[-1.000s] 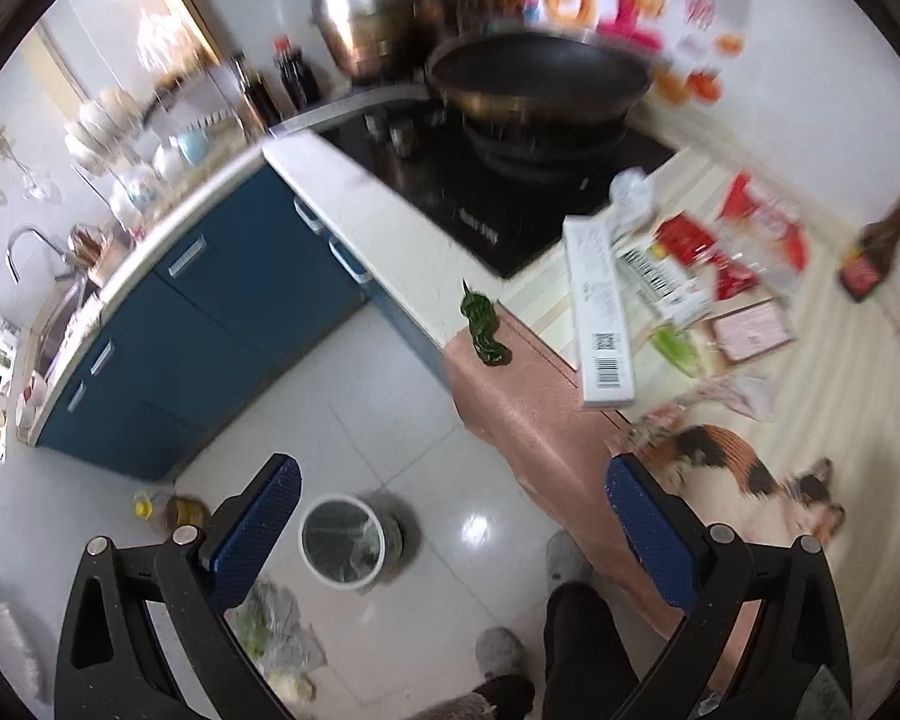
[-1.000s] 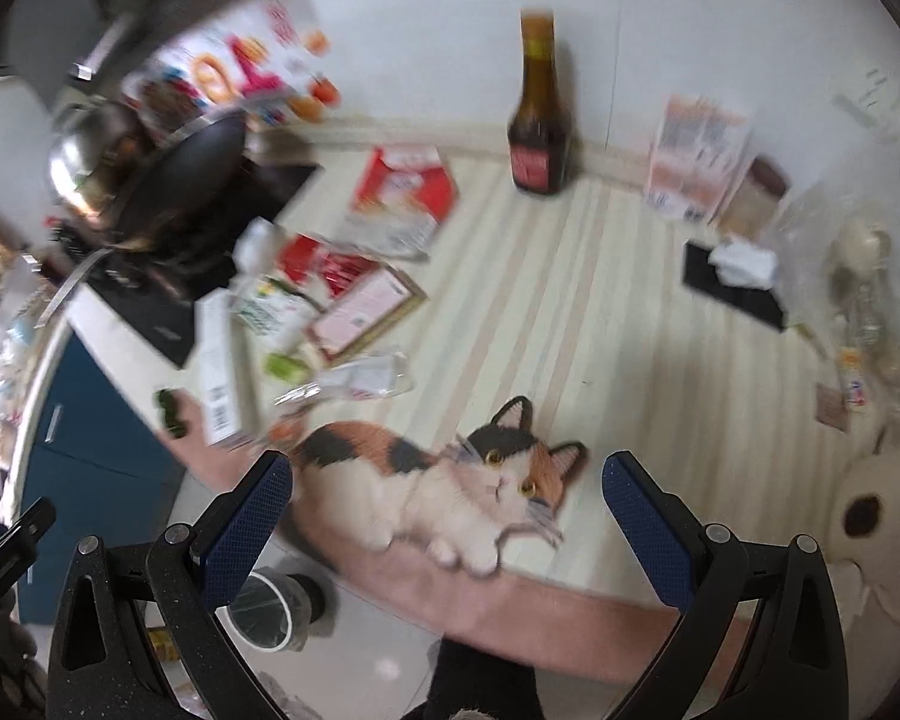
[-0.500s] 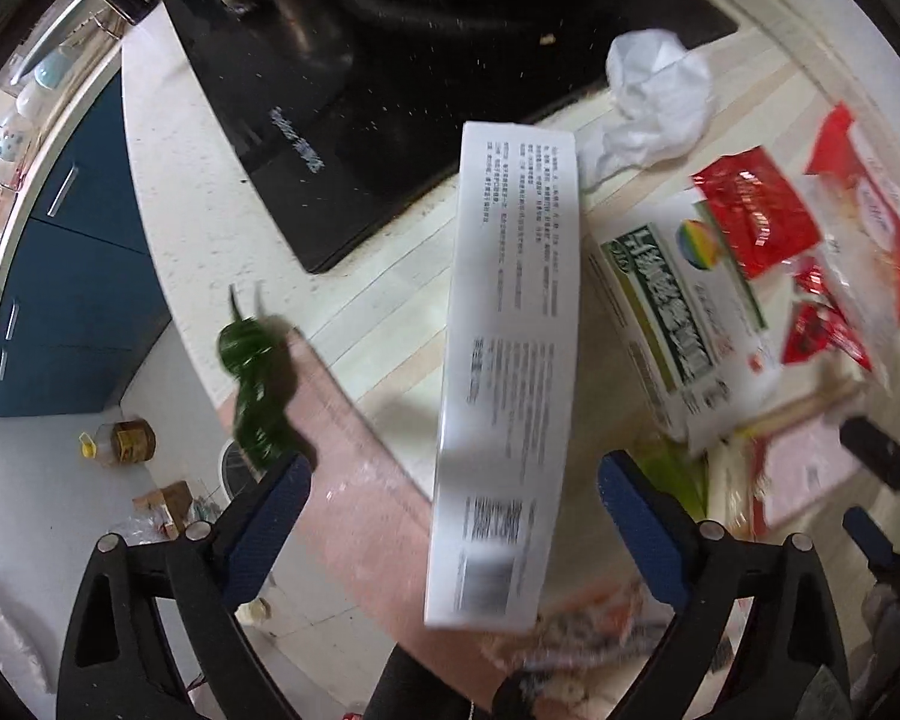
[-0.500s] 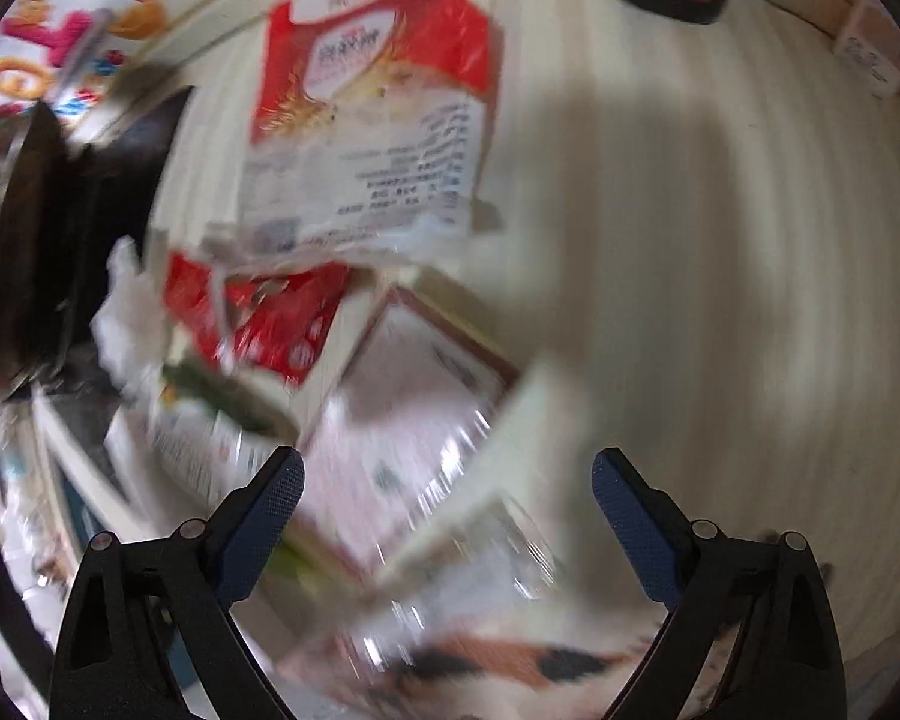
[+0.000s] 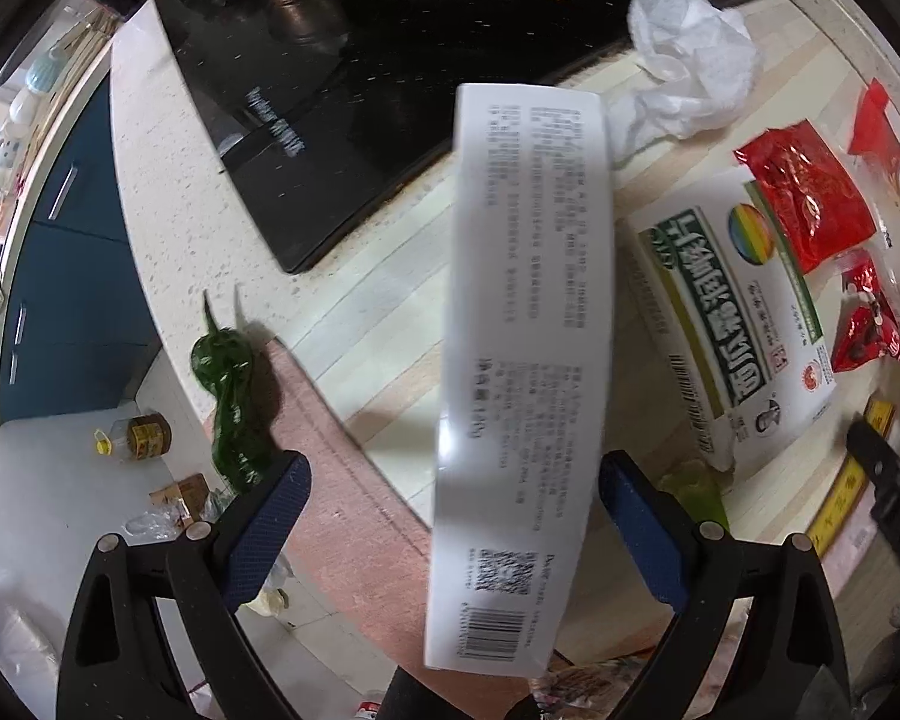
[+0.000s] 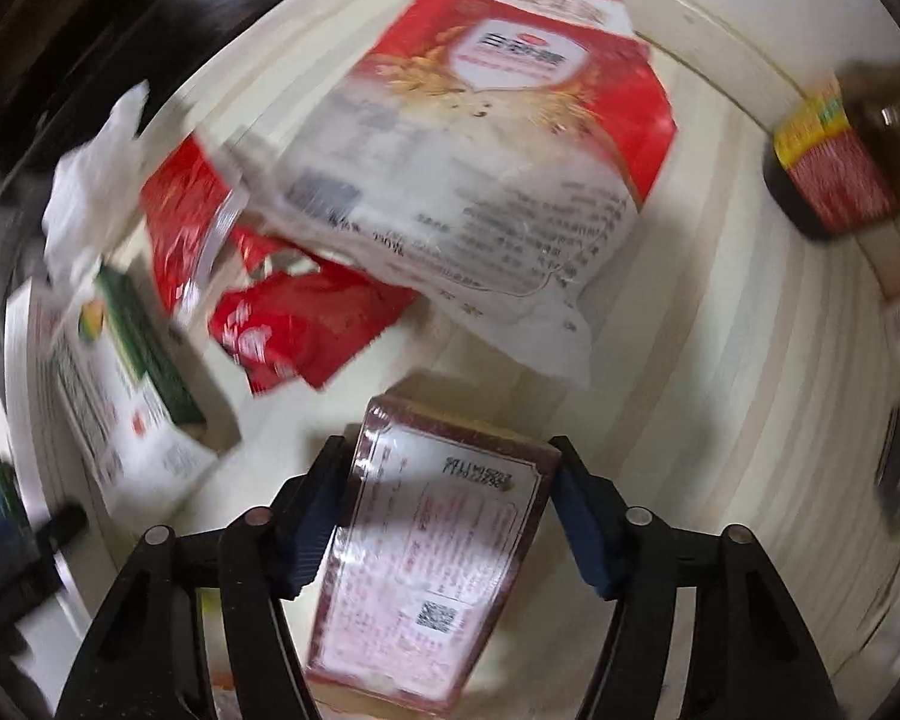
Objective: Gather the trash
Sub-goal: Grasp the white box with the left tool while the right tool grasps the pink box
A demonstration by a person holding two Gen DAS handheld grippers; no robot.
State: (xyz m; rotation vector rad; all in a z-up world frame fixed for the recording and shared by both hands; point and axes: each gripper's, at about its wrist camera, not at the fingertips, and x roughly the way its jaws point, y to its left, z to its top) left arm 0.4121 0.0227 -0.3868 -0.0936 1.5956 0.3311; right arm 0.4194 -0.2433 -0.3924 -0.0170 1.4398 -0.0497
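My left gripper (image 5: 453,534) is open, its blue pads on either side of a long white carton (image 5: 522,372) lying on the counter, not touching it. My right gripper (image 6: 444,516) has closed in around a flat pink-and-brown packet (image 6: 438,552), both pads against its sides. Beyond it lie a large red-and-white bag (image 6: 480,138), red foil wrappers (image 6: 294,324) and a green-and-white box (image 6: 126,384). The green-and-white box (image 5: 732,324), red wrappers (image 5: 804,198) and a crumpled white tissue (image 5: 690,66) also show in the left wrist view.
A black cooktop (image 5: 360,108) lies beyond the white carton. A green pepper (image 5: 228,396) sits at the counter's edge. A dark sauce bottle (image 6: 834,168) stands at the right. Blue cabinets (image 5: 60,276) and floor clutter lie below on the left.
Both grippers have come down close to the counter. The left one now straddles the white carton. The right one has narrowed onto the pink packet.
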